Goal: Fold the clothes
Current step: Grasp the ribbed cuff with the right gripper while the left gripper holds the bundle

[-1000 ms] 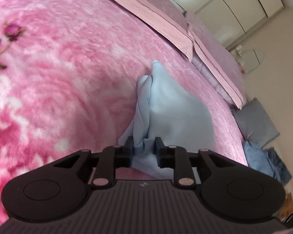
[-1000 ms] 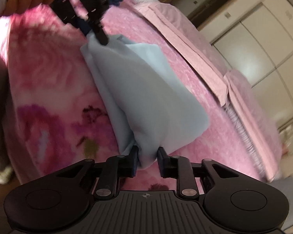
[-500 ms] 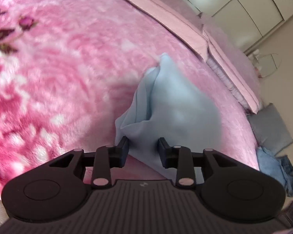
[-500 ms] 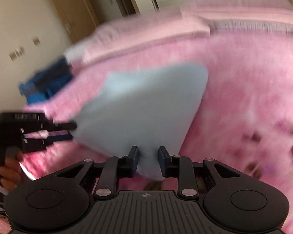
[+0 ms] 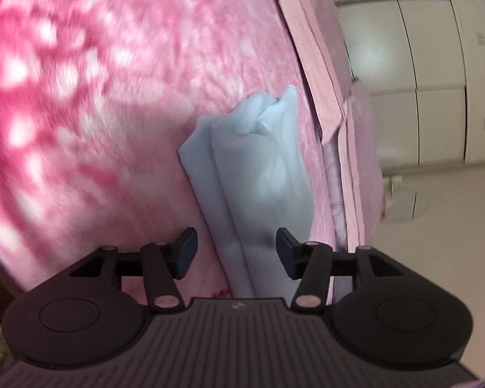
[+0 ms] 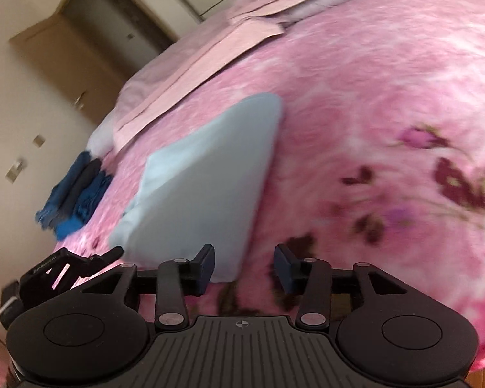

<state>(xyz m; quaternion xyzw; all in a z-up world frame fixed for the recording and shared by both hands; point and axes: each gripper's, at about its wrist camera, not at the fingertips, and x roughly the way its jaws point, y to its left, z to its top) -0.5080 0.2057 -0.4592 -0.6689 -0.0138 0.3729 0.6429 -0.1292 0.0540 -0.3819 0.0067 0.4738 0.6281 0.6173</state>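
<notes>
A folded light blue garment (image 5: 262, 174) lies on the pink floral blanket (image 5: 80, 97); it also shows in the right wrist view (image 6: 203, 177). My left gripper (image 5: 236, 253) is open, its jaws wide on either side of the garment's near end, not clamping it. My right gripper (image 6: 244, 268) is open and empty; the garment's near corner lies by its left finger (image 6: 205, 268). The left gripper also shows in the right wrist view (image 6: 74, 266), low at the left, beside the garment.
Pink pillows (image 5: 333, 74) lie along the head of the bed, and also show in the right wrist view (image 6: 210, 55). A pile of dark blue clothes (image 6: 74, 197) sits on the blanket to the left. White wardrobe doors (image 5: 436, 80) stand beyond the bed.
Both grippers have opened and let go of the light blue garment, which now lies folded on the blanket. Both views have swung round.
</notes>
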